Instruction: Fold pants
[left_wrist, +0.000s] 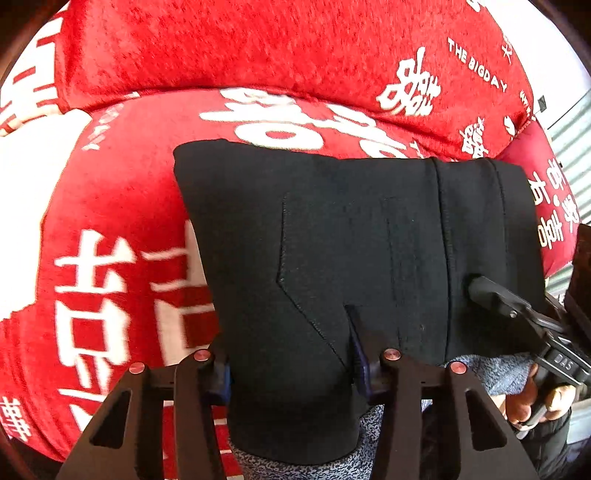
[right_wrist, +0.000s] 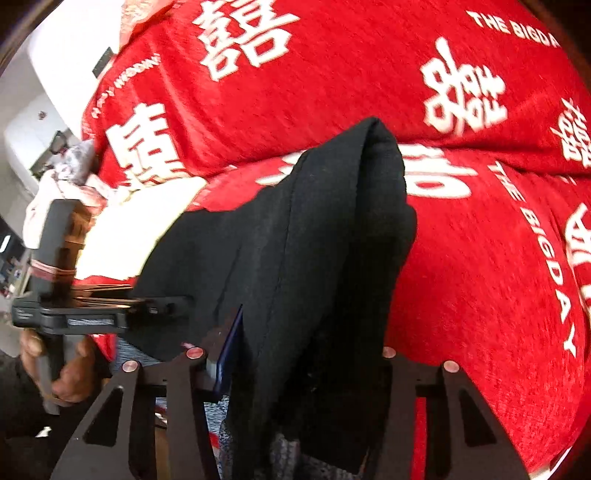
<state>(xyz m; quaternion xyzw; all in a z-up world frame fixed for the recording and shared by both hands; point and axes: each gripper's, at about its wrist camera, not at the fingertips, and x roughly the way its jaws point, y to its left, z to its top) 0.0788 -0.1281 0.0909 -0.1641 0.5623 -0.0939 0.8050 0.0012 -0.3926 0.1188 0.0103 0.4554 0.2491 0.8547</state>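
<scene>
Black knit pants (left_wrist: 332, 229), folded thick, hanging between both tools above the red plush blanket (left_wrist: 122, 206): left tool (left_wrist: 291, 365) and right tool (right_wrist: 295, 354) each pinching the near edge; risk is layers sliding apart, the bulky stack slipping the pinch.

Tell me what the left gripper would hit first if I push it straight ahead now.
The left gripper already has the black pants between its fingers, so it would press into them first. Beyond lies the red blanket; depth is unclear.
</scene>
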